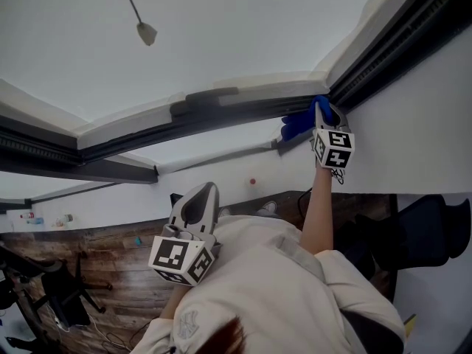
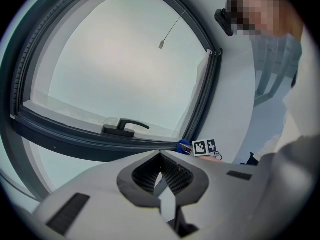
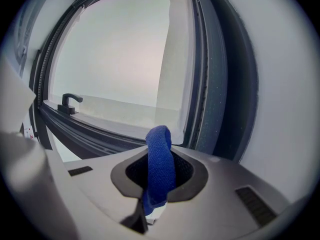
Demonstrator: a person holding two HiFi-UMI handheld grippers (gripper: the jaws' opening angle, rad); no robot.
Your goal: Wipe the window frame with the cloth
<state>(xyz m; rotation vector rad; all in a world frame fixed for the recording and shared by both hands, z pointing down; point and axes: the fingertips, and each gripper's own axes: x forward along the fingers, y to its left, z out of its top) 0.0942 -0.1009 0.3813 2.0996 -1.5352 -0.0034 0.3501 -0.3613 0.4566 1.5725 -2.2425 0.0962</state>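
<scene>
- The right gripper is raised on an outstretched arm to the corner of the dark frame, where two of its rails meet.
- Its jaws are clenched on the blue cloth. The cloth stands up between them as a folded loop and hangs out a little below the pads.
- In the head view the cloth bunches just left of the jaws and lies against the frame at that corner. The right gripper view puts the loop's top in front of the same corner but does not show whether it touches.
- The right gripper's cube hangs below the jaws, in front of the white wall.
- The left gripper is held low, close to the person's chest and well apart from the frame. It points up toward the window.
- Its jaws are drawn together at the tips, with nothing between them.
- A dark handle sits on the frame's lower rail, well along from the corner where the cloth is.
- The glass is pale and even.
- A thin cord with a small weight at its end hangs in front of the glass.
</scene>
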